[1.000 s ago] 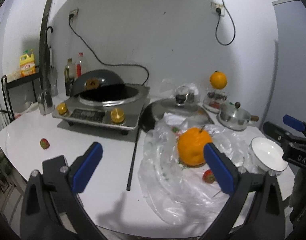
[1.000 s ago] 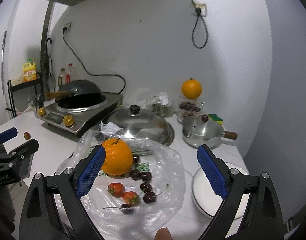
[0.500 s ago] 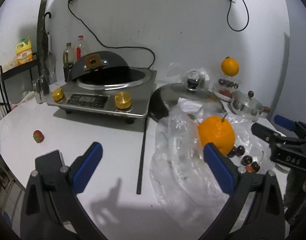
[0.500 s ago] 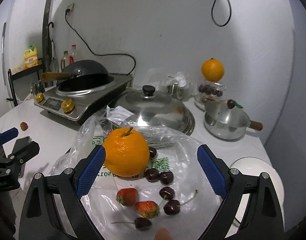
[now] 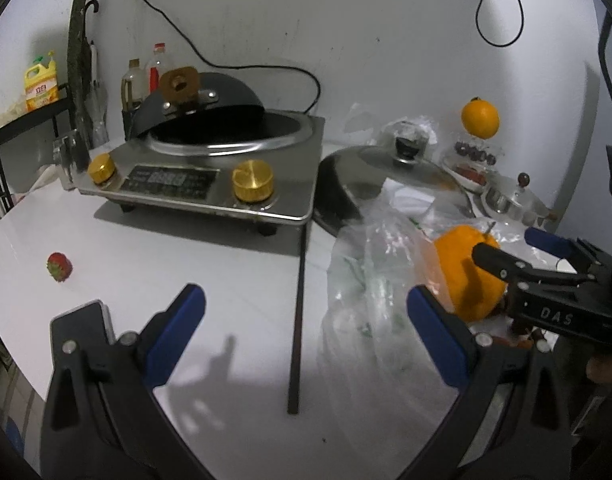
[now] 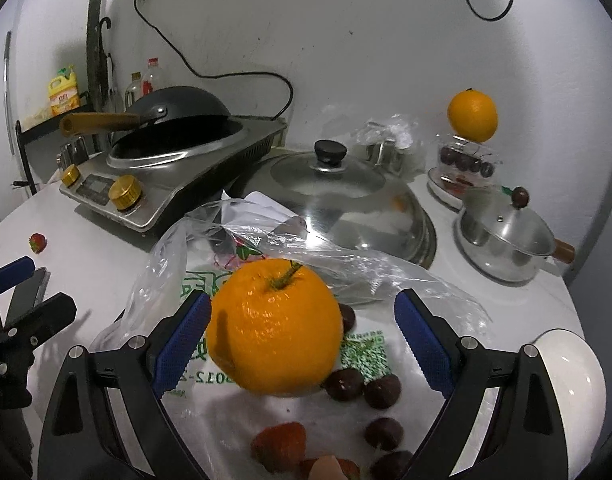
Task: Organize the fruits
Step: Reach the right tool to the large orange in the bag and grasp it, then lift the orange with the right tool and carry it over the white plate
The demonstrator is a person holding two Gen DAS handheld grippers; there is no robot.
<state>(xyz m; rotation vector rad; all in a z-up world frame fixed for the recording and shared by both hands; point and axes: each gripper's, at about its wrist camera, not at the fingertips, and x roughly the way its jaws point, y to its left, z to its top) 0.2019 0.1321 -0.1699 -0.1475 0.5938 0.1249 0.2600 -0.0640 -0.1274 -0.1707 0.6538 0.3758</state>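
I am closing in with my right gripper [image 6: 302,344], jaws spread wide and holding nothing, and the orange [image 6: 274,328] is now sitting between the two blue pads at the centre of the right wrist frame, its left flank nearly at the left pad [image 6: 182,344], with a clear gap on the right. A second ago it was lying smaller and further up the frame, so I am judging this as the approach finishing and the squeeze coming next. My left gripper [image 5: 306,332] is hanging open over bare table [image 5: 226,280] at the bottom of its frame, gripping nothing. Outward, cherries [image 6: 382,390] and a strawberry [image 6: 280,446] are lying on the plastic bag [image 6: 358,272] below the orange, a white bowl [image 6: 566,364] is waiting at lower right, and one stray strawberry [image 5: 59,266] is lying at far left.
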